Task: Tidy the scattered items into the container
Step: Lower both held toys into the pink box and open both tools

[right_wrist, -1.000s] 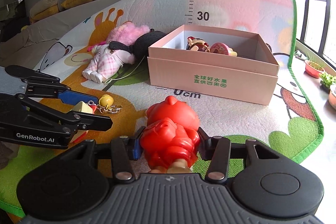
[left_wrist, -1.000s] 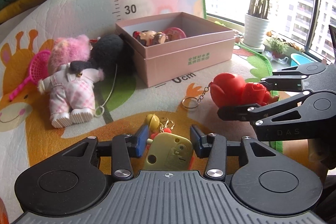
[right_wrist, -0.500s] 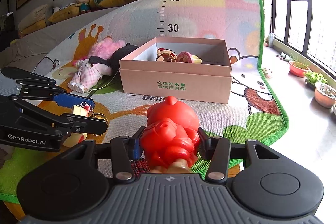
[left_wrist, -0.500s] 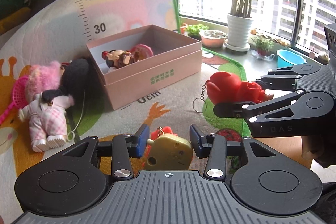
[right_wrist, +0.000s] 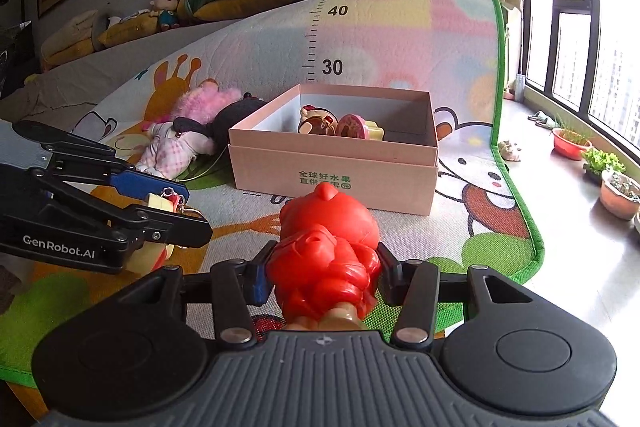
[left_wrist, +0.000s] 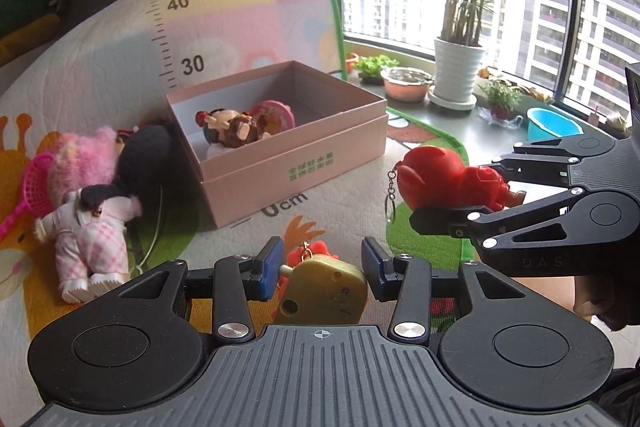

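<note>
An open pink box [left_wrist: 288, 163] [right_wrist: 332, 167] stands on the play mat with a small doll figure [left_wrist: 232, 125] [right_wrist: 318, 121] and a pink round toy [left_wrist: 276, 113] [right_wrist: 354, 127] inside. My left gripper [left_wrist: 322, 265] [right_wrist: 194, 209] is shut on a yellow keychain toy [left_wrist: 324, 293] [right_wrist: 158, 203], held above the mat in front of the box. To its right, my right gripper [right_wrist: 324, 273] [left_wrist: 452, 187] is shut on a red figure [right_wrist: 328, 231] [left_wrist: 440, 173] whose key ring [left_wrist: 390, 203] dangles.
A plush doll in pink checked clothes [left_wrist: 92, 231] [right_wrist: 172, 151], a black plush [left_wrist: 144, 155] and a pink toy racket [left_wrist: 34, 183] lie left of the box. The mat's green edge [right_wrist: 520, 195] borders a floor with potted plants [left_wrist: 456, 67] and a blue basin [left_wrist: 554, 123].
Both grippers have risen off the mat with their toys and drawn back from the box. The left view has swung right toward the window.
</note>
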Tool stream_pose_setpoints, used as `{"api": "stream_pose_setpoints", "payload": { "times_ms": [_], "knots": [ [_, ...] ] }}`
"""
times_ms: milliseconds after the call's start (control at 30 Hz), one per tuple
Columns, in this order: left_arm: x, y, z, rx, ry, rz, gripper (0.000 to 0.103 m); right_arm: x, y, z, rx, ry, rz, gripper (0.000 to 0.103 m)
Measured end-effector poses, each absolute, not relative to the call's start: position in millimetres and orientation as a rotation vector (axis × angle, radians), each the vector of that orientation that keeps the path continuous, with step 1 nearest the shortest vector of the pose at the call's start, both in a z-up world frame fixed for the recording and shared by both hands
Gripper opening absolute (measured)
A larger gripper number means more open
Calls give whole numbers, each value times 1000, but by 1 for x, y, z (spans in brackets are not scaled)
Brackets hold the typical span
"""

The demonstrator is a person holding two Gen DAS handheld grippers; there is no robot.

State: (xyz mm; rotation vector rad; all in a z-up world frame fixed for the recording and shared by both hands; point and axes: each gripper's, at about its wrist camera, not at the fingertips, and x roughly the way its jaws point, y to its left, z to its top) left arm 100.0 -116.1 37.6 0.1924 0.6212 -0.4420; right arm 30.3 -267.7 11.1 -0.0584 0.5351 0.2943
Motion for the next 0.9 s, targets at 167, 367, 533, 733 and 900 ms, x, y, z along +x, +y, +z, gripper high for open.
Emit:
{"api": "stream_pose_setpoints", "payload": {
  "times_ms": [167,367,533,733,900],
  "knots": [
    [131,-114,65,194,534,-443,47,64,-277,40,-58,479,303,49],
    [199,-114,100,157,435,-412,47,112,-281,79,-83,345,281,49],
    [266,-119,112,121,448,-382,47,158,-279,85,-93,316,269,49],
    [331,-130,93,77,553,-366,47,195,-274,53,-112,409,253,49],
    [356,-138,67,53,598,-362,50,207,-271,30,-132,475,239,49]
  ]
}}
